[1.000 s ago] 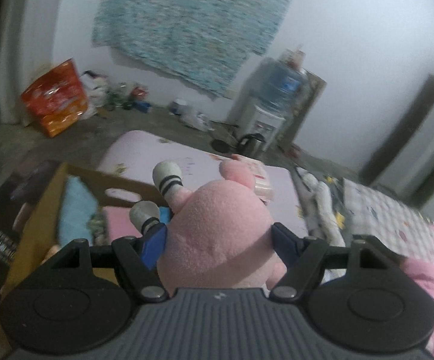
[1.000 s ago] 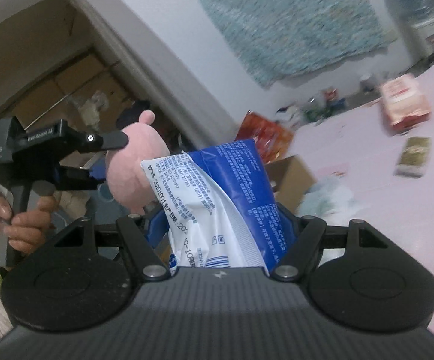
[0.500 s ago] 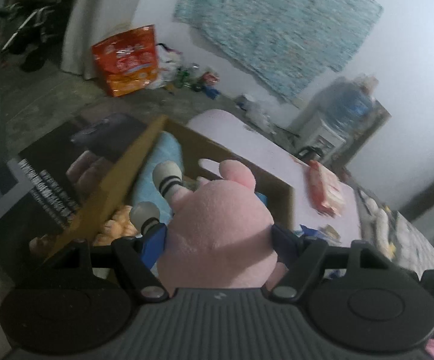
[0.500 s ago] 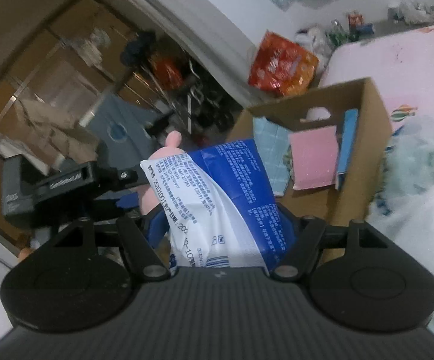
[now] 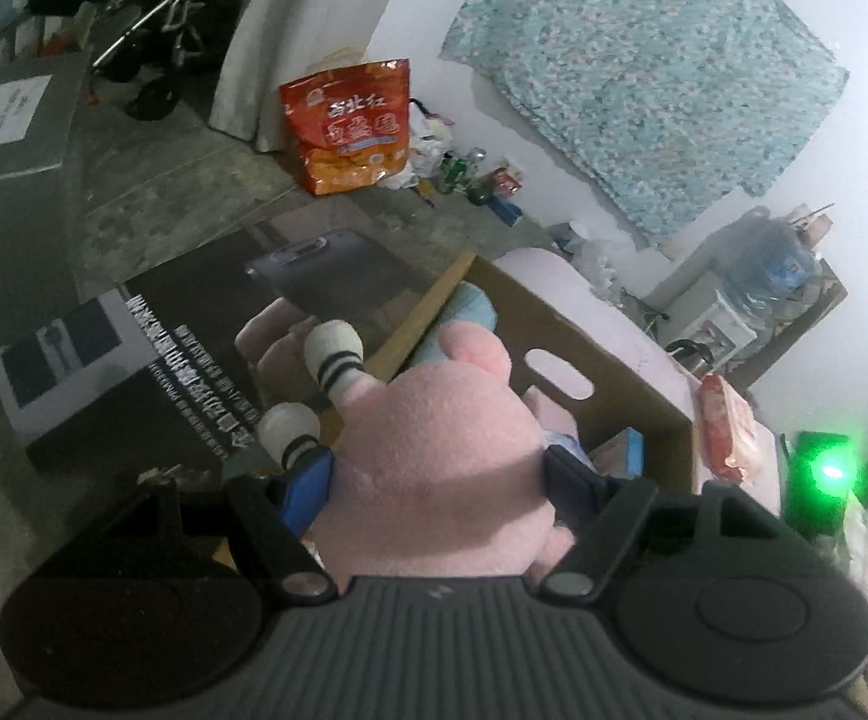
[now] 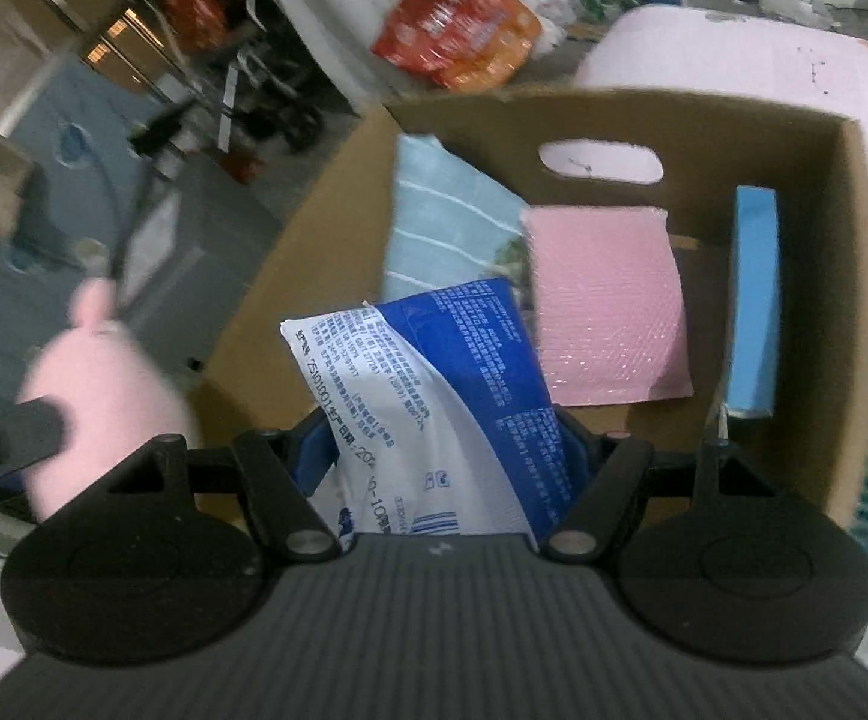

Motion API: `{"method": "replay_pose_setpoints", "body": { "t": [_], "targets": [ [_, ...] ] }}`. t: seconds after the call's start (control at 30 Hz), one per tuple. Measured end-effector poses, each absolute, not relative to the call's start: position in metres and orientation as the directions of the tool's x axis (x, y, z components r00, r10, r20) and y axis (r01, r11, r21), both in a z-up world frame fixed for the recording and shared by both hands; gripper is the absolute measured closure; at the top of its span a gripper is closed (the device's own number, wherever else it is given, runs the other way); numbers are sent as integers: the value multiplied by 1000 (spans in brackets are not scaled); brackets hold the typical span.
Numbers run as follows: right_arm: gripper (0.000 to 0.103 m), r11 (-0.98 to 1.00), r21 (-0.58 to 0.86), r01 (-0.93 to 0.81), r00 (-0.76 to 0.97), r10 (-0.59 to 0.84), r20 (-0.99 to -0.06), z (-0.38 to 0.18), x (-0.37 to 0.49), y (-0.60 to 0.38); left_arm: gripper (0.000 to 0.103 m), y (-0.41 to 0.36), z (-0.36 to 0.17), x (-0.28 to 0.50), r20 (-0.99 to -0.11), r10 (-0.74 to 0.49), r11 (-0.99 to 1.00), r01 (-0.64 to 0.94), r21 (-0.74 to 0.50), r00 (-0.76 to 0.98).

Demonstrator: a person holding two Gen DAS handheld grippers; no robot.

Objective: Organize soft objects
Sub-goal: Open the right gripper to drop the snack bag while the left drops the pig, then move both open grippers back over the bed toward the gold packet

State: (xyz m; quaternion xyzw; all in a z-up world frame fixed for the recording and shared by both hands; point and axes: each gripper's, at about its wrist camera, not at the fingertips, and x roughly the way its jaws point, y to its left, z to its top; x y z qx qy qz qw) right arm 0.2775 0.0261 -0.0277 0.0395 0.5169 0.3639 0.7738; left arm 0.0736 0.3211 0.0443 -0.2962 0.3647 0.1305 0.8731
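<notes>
Jaws of the left gripper are clamped on a pink plush toy, its blue pads pressed into either side of the soft body. Two white feet with dark stripes stick out from the toy on the left. The toy is held above the near edge of an open cardboard box, and a bed with a pale pink sheet is seen beyond the box. An orange printed bag stands on the concrete floor against the white wall, where a patterned teal cloth is hung.

Jaws of the right gripper are closed on a blue and white plastic packet, which is gripped at its lower part and rises between the fingers. The packet is held over the same cardboard box, in the near part of its opening. Inside the box, a light blue striped cloth, a pink flat pack and an upright blue pack against the right wall are seen. At the left of this view, the pink plush toy is shown blurred, just outside the box wall.
</notes>
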Motion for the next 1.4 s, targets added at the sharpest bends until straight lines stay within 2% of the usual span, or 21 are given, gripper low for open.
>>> {"method": "replay_pose_setpoints", "body": {
  "t": [0.17, 0.3, 0.5, 0.7, 0.83, 1.1, 1.3, 1.4],
  "targets": [
    [29, 782, 356, -511, 165, 496, -852, -68, 284, 45, 27, 324, 38, 73, -723, 5, 784, -452, -425, 691],
    [28, 774, 375, -510, 160, 514, -843, -69, 284, 48, 27, 324, 34, 74, -729, 2, 787, -451, -421, 684],
    [27, 726, 434, -533, 196, 605, -772, -25, 280, 16, 27, 315, 31, 82, -736, -19, 795, -436, -421, 677],
    [22, 639, 516, -570, 282, 742, -608, 41, 255, -71, 26, 284, 21, 109, -771, -72, 831, -390, -397, 633],
    [20, 618, 545, -566, 342, 778, -527, 58, 236, -141, 26, 250, 8, 138, -793, -107, 859, -346, -377, 599],
    [20, 675, 531, -512, 435, 737, -517, 45, 213, -233, 23, 188, -14, 187, -819, -128, 919, -243, -310, 559],
    [20, 698, 522, -490, 459, 716, -527, 23, 212, -257, 23, 181, -33, 197, -857, -193, 894, -273, -354, 477],
    [20, 695, 525, -491, 460, 719, -521, 17, 212, -260, 23, 183, -31, 193, -862, -185, 895, -282, -346, 472]
  ]
}}
